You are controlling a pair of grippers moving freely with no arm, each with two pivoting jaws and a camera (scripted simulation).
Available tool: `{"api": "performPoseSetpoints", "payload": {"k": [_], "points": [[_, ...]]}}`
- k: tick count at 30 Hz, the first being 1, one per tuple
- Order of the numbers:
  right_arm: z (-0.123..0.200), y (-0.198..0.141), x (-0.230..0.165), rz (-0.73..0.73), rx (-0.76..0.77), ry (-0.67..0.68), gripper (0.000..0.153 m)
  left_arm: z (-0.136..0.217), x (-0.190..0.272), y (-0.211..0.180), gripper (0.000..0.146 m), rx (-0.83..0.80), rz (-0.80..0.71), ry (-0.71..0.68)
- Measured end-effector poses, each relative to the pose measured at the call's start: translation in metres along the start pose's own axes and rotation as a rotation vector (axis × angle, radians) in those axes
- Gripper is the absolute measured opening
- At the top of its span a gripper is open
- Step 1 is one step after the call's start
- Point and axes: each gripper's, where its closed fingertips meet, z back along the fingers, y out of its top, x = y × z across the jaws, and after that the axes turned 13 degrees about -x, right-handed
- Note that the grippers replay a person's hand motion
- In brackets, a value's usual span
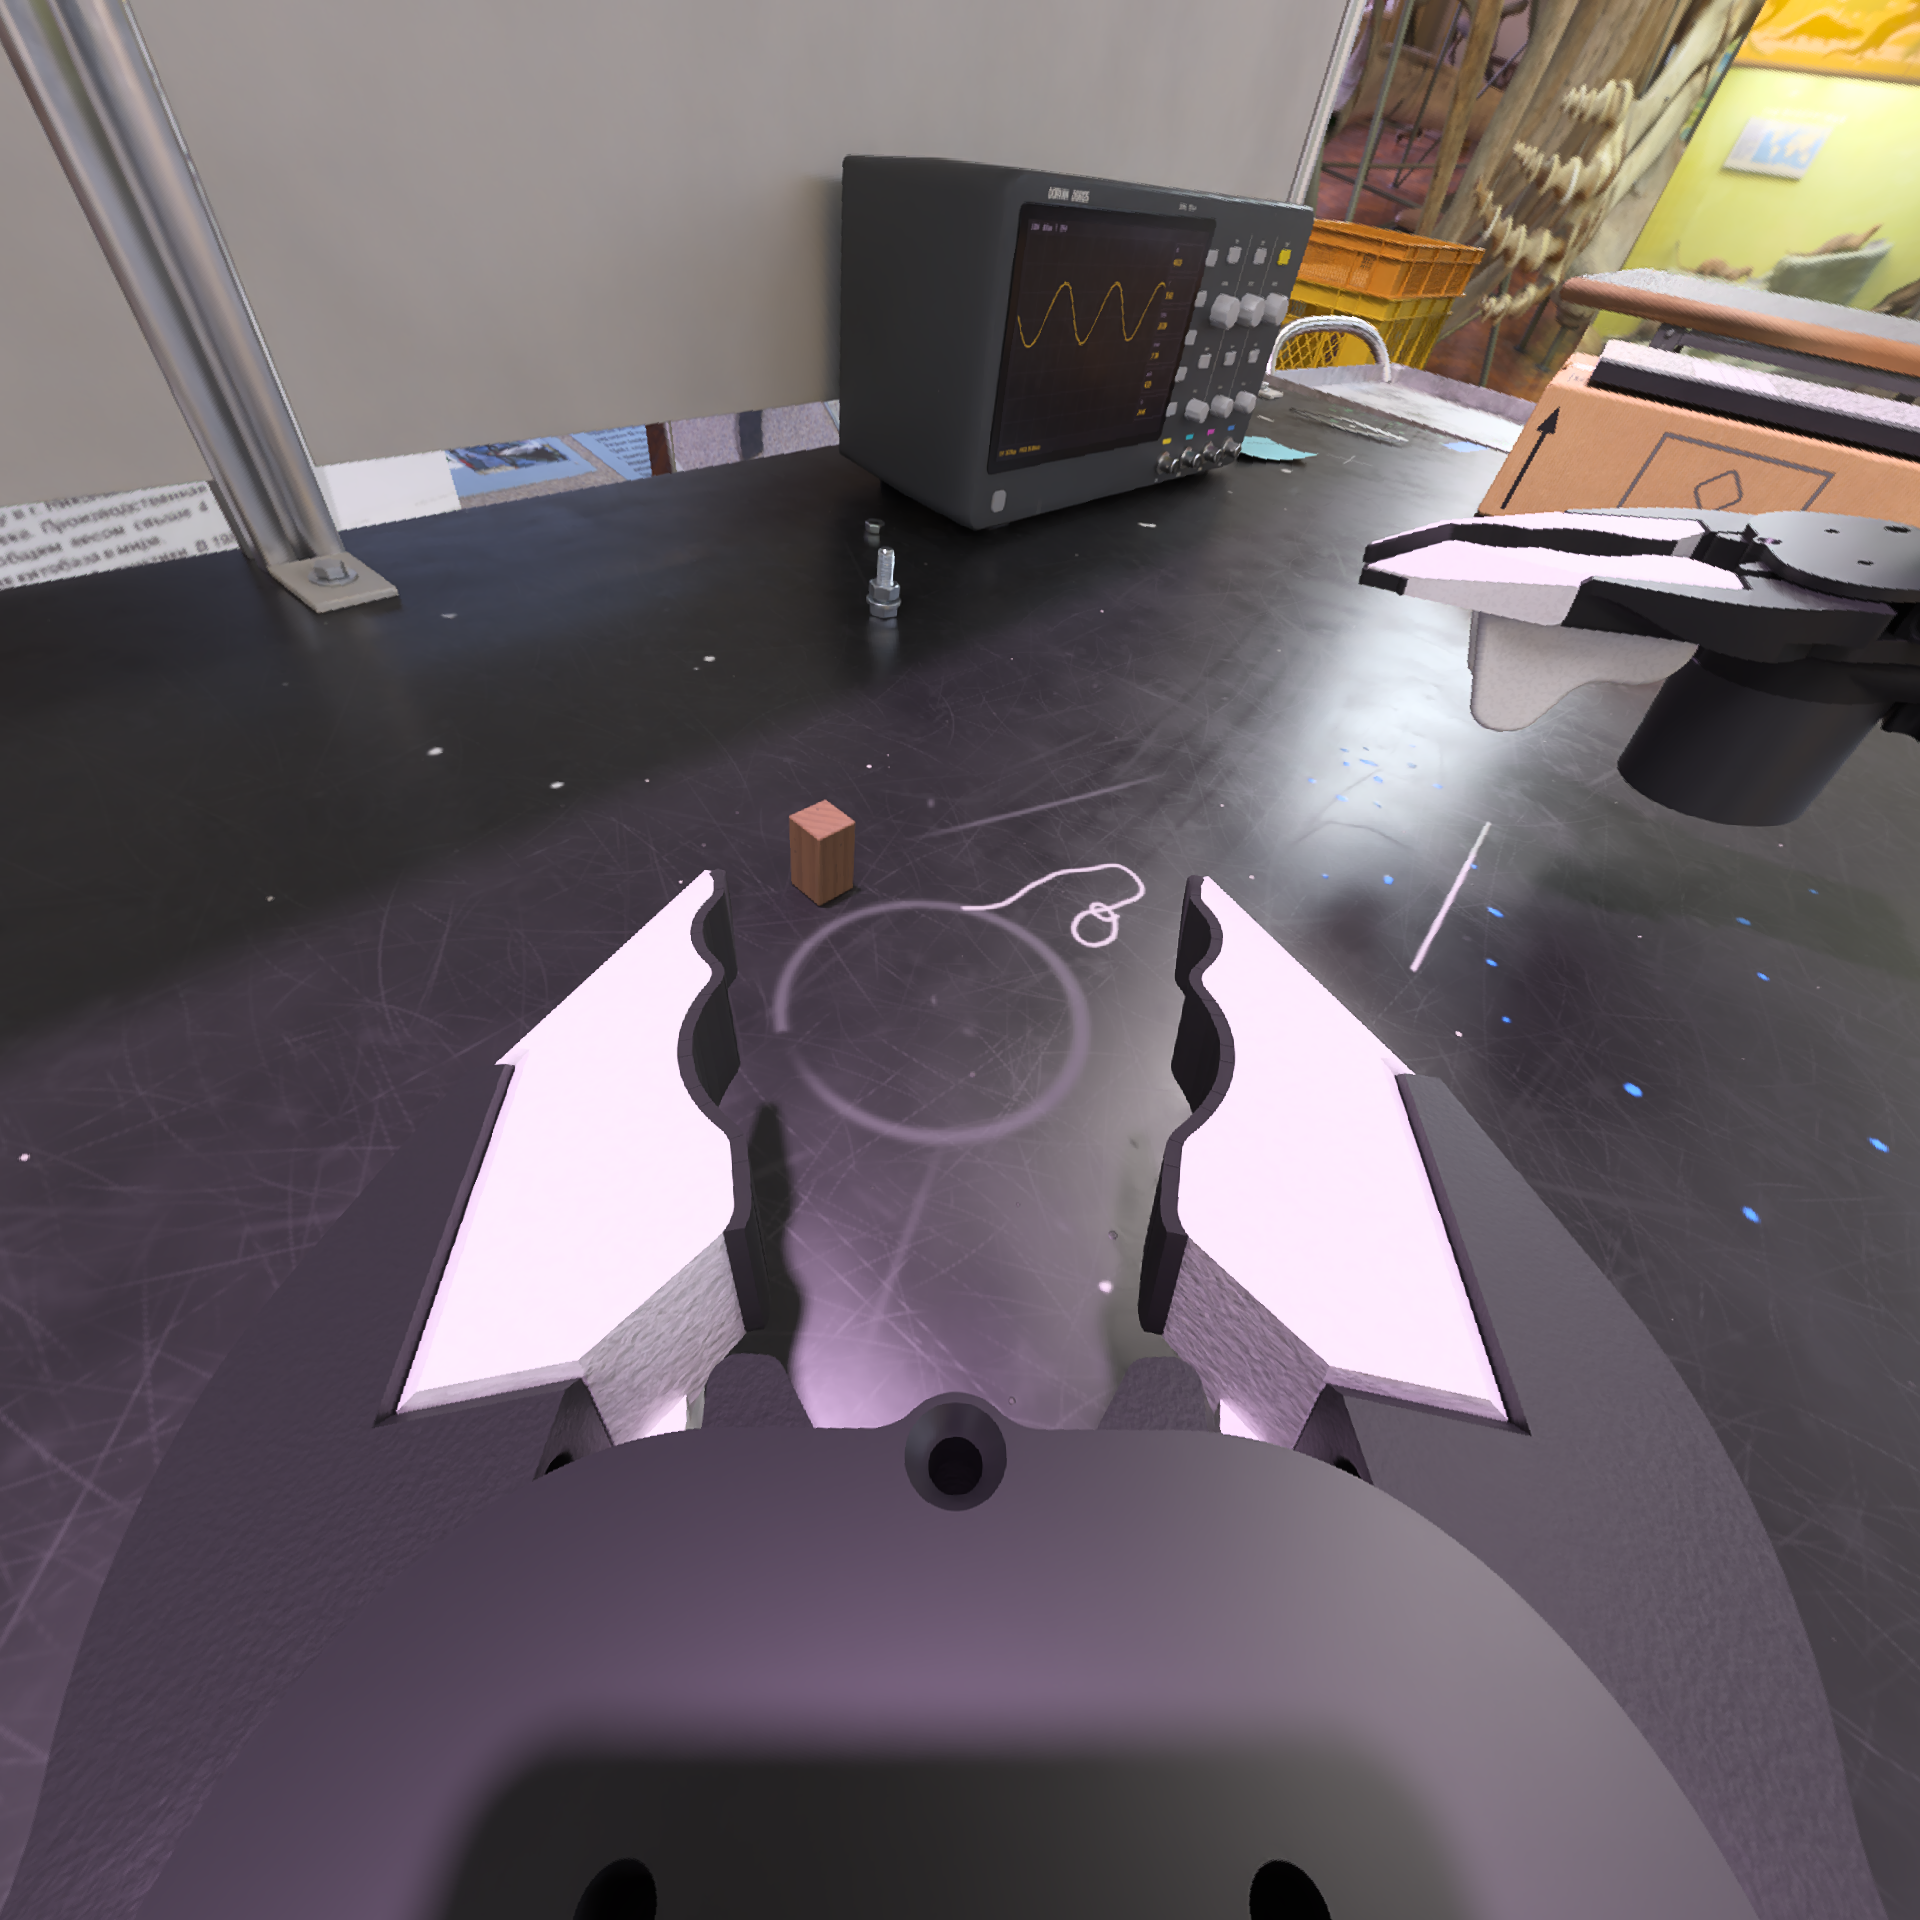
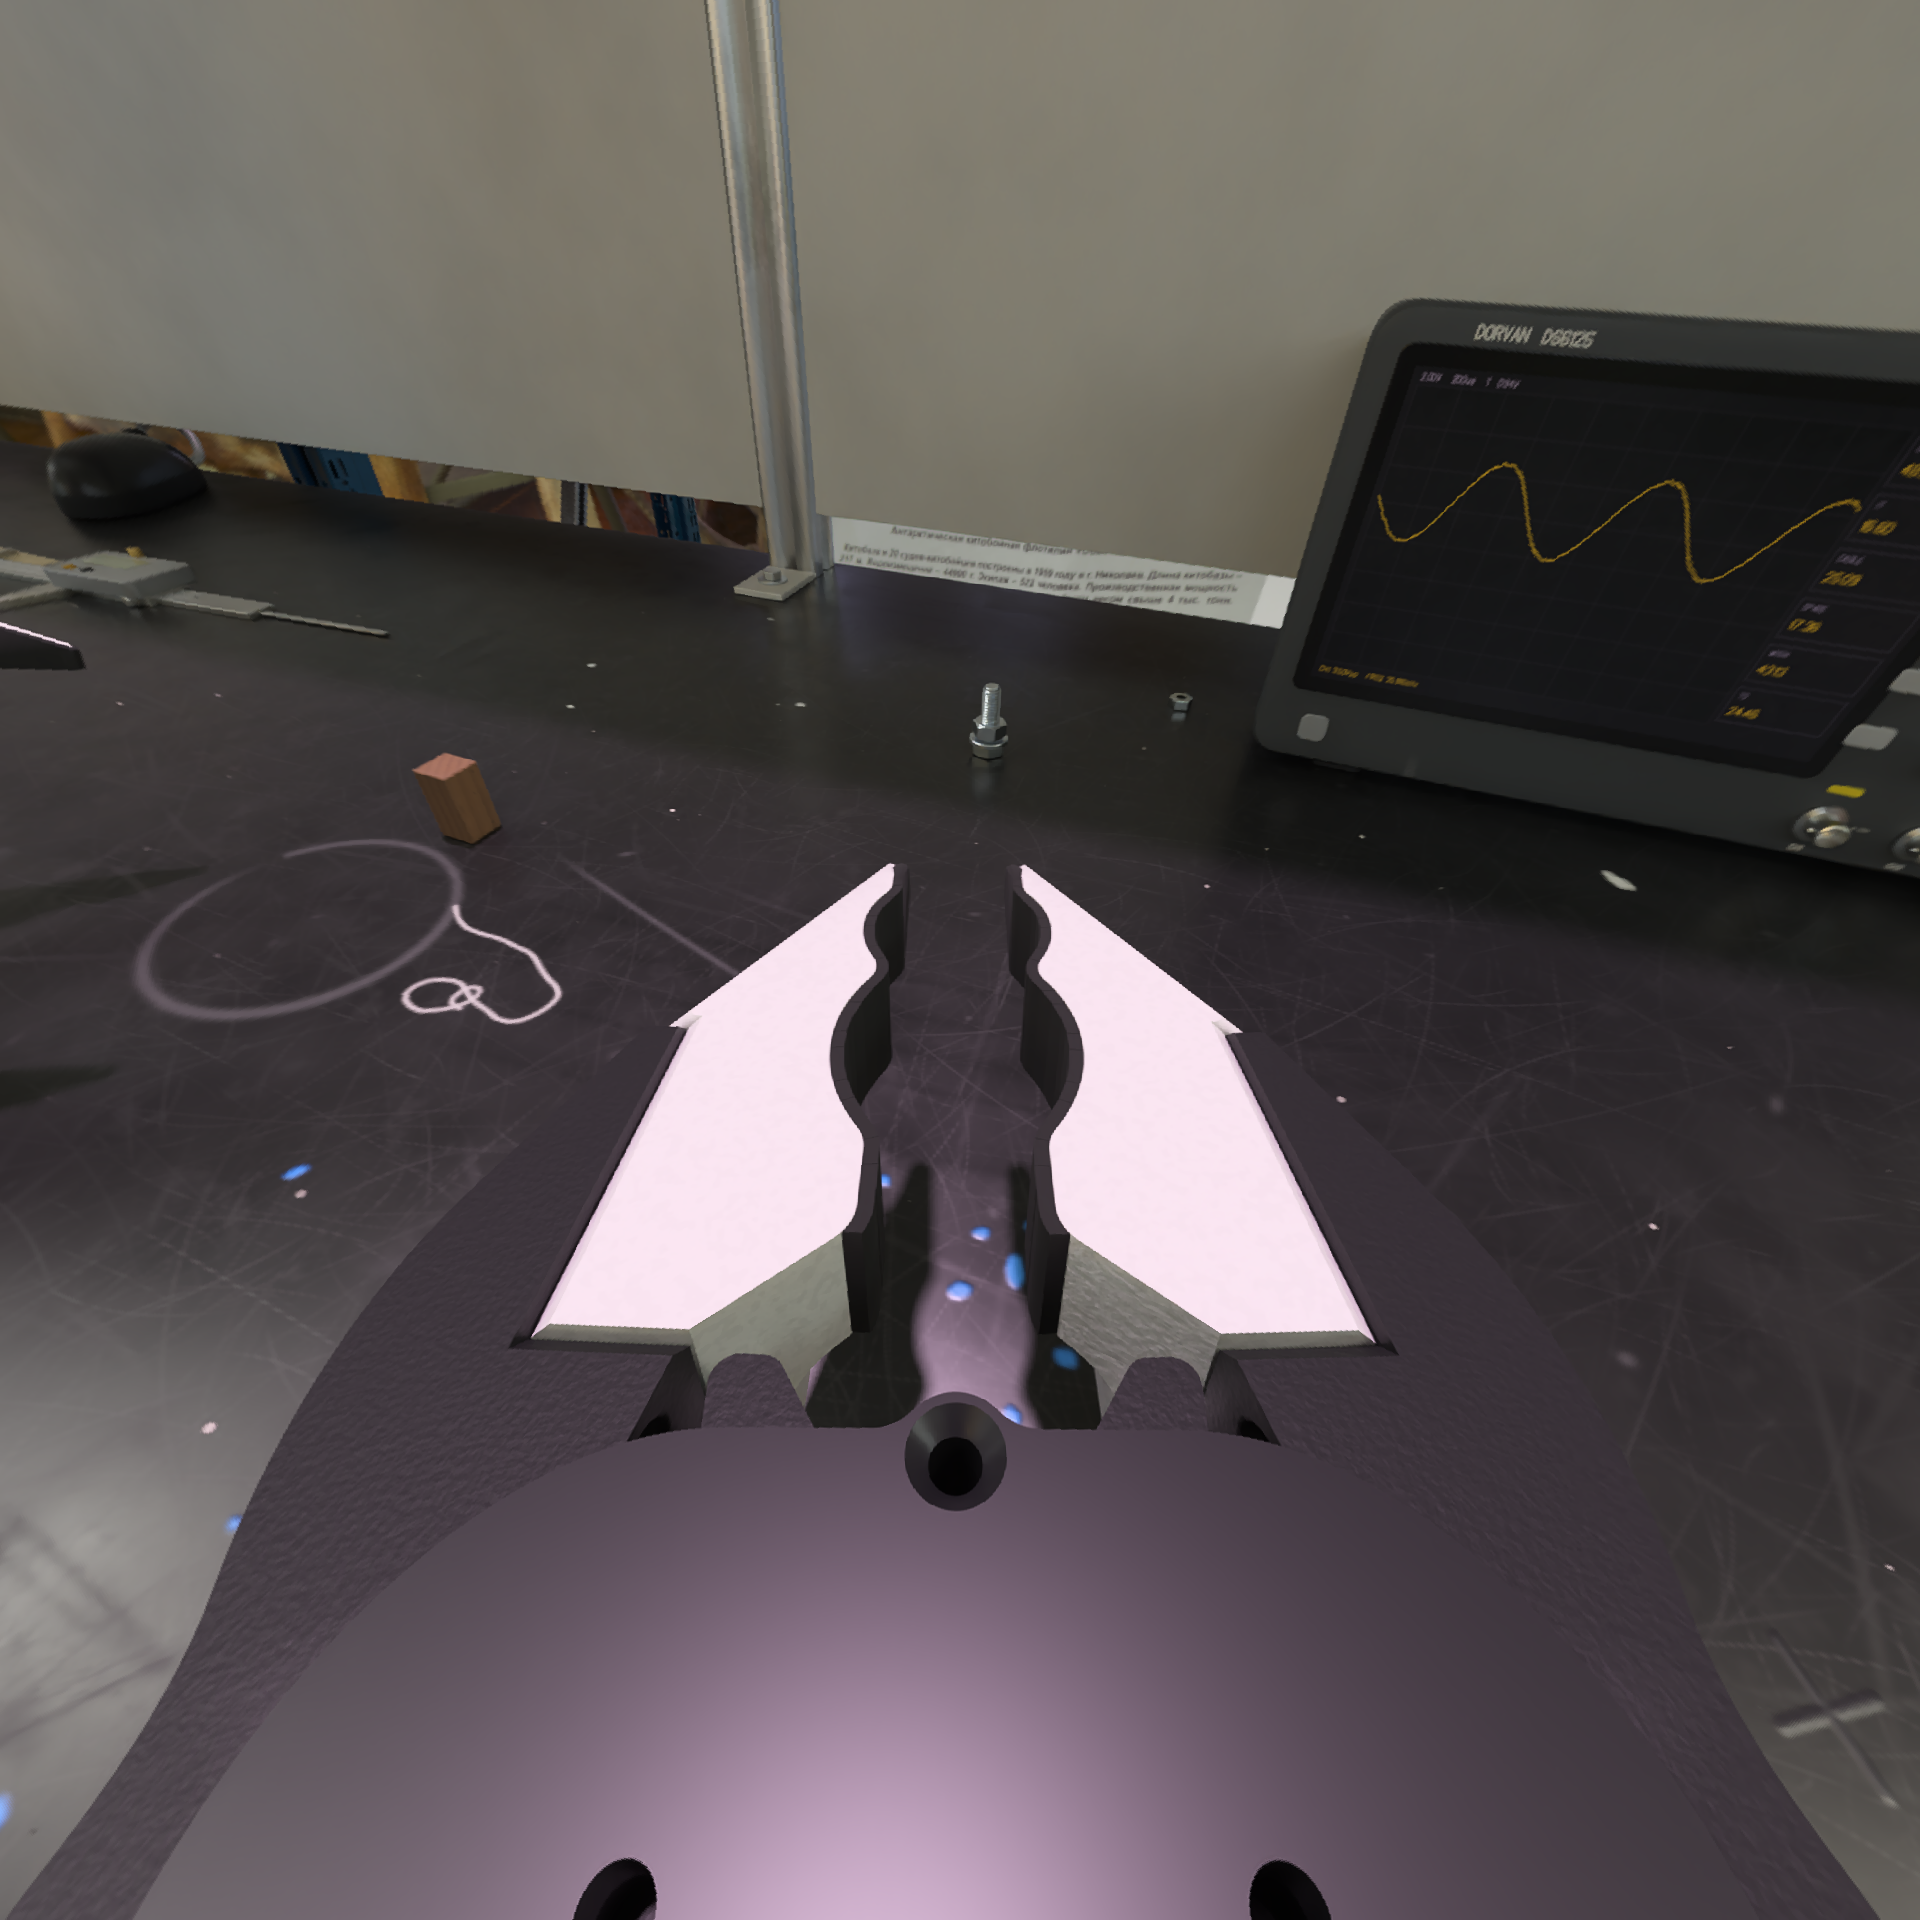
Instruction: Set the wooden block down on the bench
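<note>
Right, the block (image 1: 821,850) stands upright on the bench (image 1: 312,935), free of both grippers, just beyond the chalk ring (image 1: 932,1023) at its far-left rim. The left gripper (image 1: 953,894) hovers w/ jaws spread wide and empty, ring showing between the fingers, block just ahead of the left fingertip. The right gripper (image 2: 956,883) has its jaws nearly together, a narrow gap left, nothing in them; block (image 2: 457,796) sits well off to its left.

Only the left view shows: the cardboard box (image 1: 1704,457) at the right, an orange crate (image 1: 1382,281) behind the scope, and the right gripper (image 1: 1382,566) from the side, hanging above the bench. Only the right view shows: a caliper (image 2: 156,587) and a black mouse (image 2: 120,473) at far left, and the scope (image 2: 1600,551) up close. Both views show the bolt (image 1: 883,587) w/ a small nut (image 1: 874,527) near it, the metal post (image 1: 197,312) bolted down at the back, and a chalk squiggle (image 1: 1091,904) trailing off the ring.

Room: bench around the block is bare, bolt and scope well apart from it. Back edge runs along a grey panel (image 1: 520,208); post foot sits near that edge. Between the grippers the surface is open, only scratches and blue specks.
</note>
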Motion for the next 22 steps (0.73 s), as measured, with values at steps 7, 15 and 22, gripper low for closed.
{"api": "performPoseSetpoints", "payload": {"k": [7, 15, 22], "points": [[-0.004, -0.003, 0.005, -0.012, -0.019, -0.015, 0.020, 0.000, -0.003, -0.003, 0.087, 0.009, 0.029, 0.006], [-0.008, -0.005, 0.014, -0.054, -0.041, -0.059, 0.016, -0.004, -0.010, -0.007, 0.068, -0.025, 0.066, 0.044], [-0.017, -0.013, 0.013, -0.008, -0.128, -0.091, 0.008, 0.002, -0.010, 0.000, 0.027, 0.044, -0.008, 0.109]]}}
